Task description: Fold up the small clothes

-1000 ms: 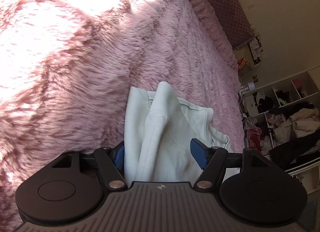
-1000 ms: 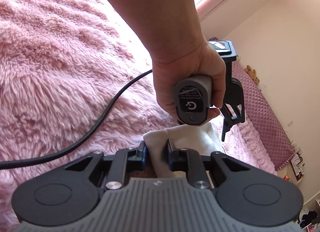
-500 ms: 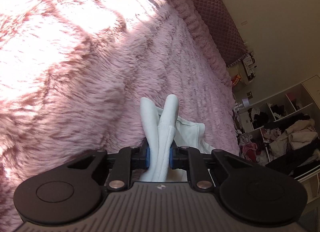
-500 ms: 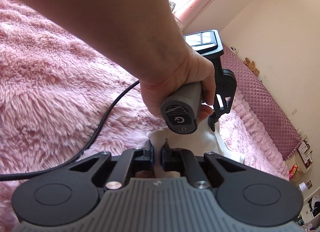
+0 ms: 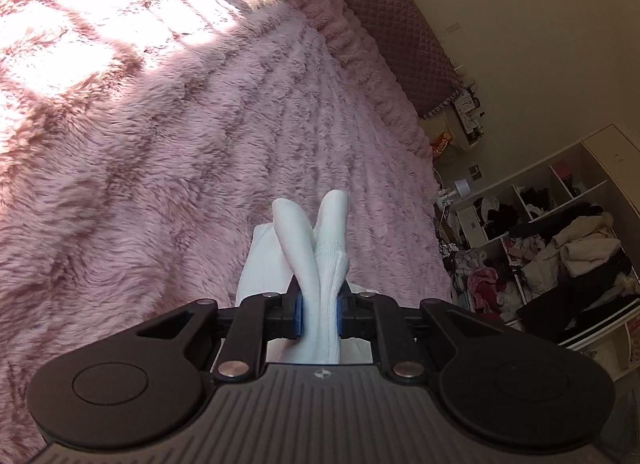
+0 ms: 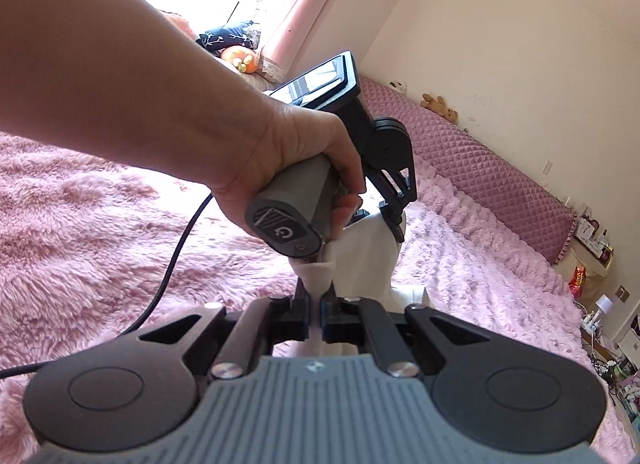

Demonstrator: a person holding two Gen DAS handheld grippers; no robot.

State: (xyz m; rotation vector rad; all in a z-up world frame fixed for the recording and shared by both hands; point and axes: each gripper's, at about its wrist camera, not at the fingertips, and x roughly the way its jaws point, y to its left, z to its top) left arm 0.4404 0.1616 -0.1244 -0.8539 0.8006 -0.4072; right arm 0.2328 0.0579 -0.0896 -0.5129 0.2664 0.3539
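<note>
Clearly the white garment (image 5: 320,264) hangs lifted just above the pink bed (image 5: 160,143), bunched edges pinched in both tools: the left tool (image 5: 319,314) clamps two upright folds, the right tool (image 6: 316,314) grips a corner close beneath the left hand (image 6: 288,167). Cloth spans between them; bare blanket lies ahead for laying it flat.

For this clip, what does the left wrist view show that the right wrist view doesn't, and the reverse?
Only the left wrist view: the left gripper shut on a bunched fold of the white garment, and white cubby shelves stuffed with clothes.

Only the right wrist view: the person's left hand on the other gripper's grey handle, a black cable, the pink curtain, small plush toys on the headboard, and the right gripper shut on the garment.

Both: the white garment, the pink furry blanket, and the quilted headboard.
</note>
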